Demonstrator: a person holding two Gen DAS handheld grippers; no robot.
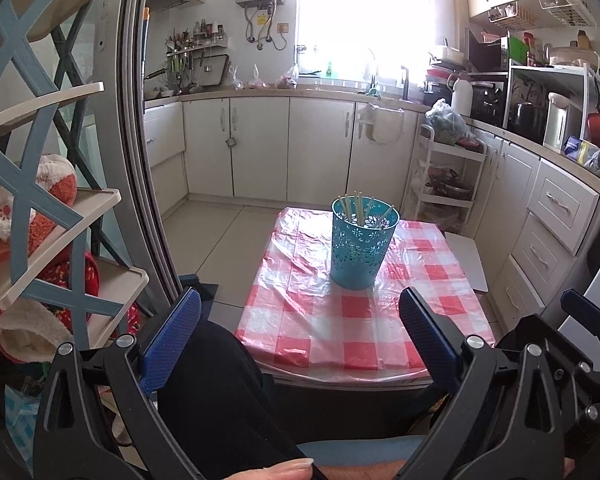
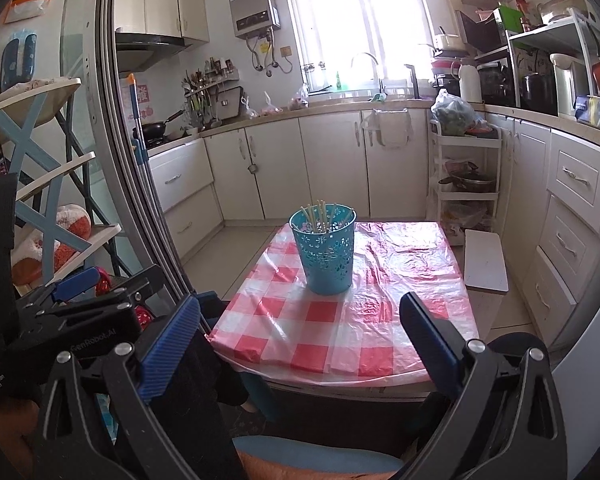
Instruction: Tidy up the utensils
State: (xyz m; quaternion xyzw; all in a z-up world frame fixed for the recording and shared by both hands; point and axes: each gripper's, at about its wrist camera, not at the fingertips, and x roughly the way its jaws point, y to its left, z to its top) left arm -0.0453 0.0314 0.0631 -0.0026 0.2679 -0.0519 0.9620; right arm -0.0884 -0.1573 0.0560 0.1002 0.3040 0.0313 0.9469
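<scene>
Where pale chopsticks (image 1: 358, 206) stand bunched: teal perforated holder (image 1: 360, 248), upright.

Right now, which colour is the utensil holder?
Turquoise holder with cut-out flowers; clearest in right wrist view.

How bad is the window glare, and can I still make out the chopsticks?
Left wrist view: window blown out white, chopsticks in the blue holder still distinct. Right wrist view: same glare, chopsticks readable; fisheye bends the door frame.
</scene>
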